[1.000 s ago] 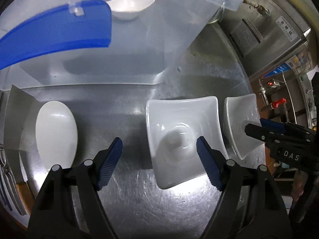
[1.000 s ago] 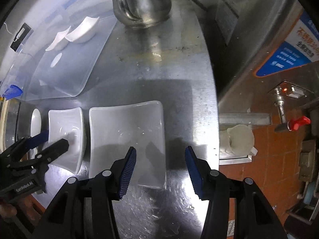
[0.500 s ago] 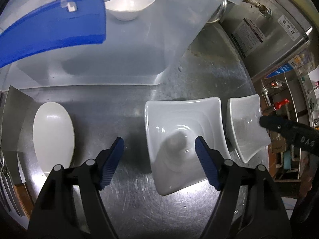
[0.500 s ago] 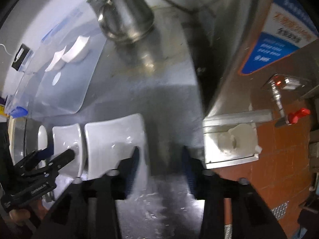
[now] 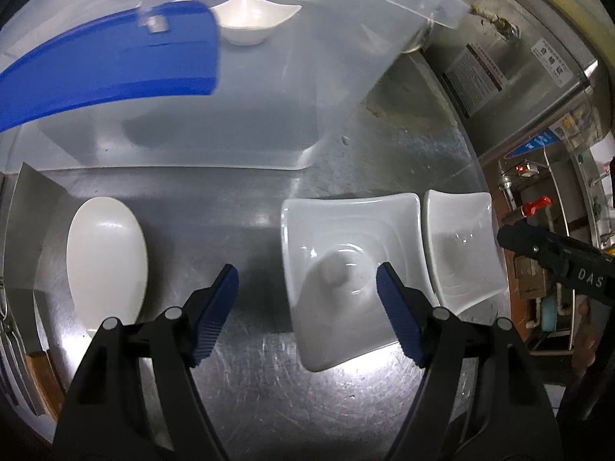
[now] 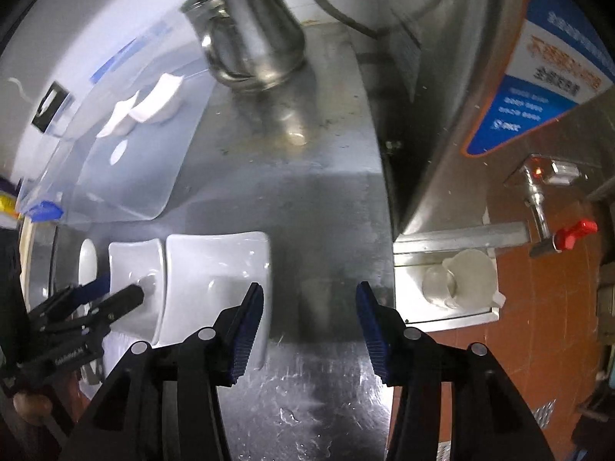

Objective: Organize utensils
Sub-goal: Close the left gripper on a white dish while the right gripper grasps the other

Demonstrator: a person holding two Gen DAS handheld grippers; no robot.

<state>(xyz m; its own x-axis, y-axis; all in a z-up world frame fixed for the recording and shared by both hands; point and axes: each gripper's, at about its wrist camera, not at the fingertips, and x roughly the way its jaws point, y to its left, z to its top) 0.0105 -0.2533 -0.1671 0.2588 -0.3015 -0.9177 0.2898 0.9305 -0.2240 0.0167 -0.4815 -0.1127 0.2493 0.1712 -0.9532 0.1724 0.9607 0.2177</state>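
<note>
You are working over a scratched stainless steel counter (image 5: 269,403). Directly on it lie two white square dishes side by side, edges just about touching: one dish (image 5: 346,272) near the middle and a second dish (image 5: 461,253) toward the counter's edge. A white oval plate (image 5: 105,261) lies well apart from them. A clear plastic bin (image 5: 215,115) stands behind, and a lidded steel pot (image 6: 250,34) sits near the back wall.

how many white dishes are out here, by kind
square dishes on the steel counter: 2, one beside the other
oval plate: 1
small dishes inside the clear bin: 2, one beside the other
total: 5
</note>
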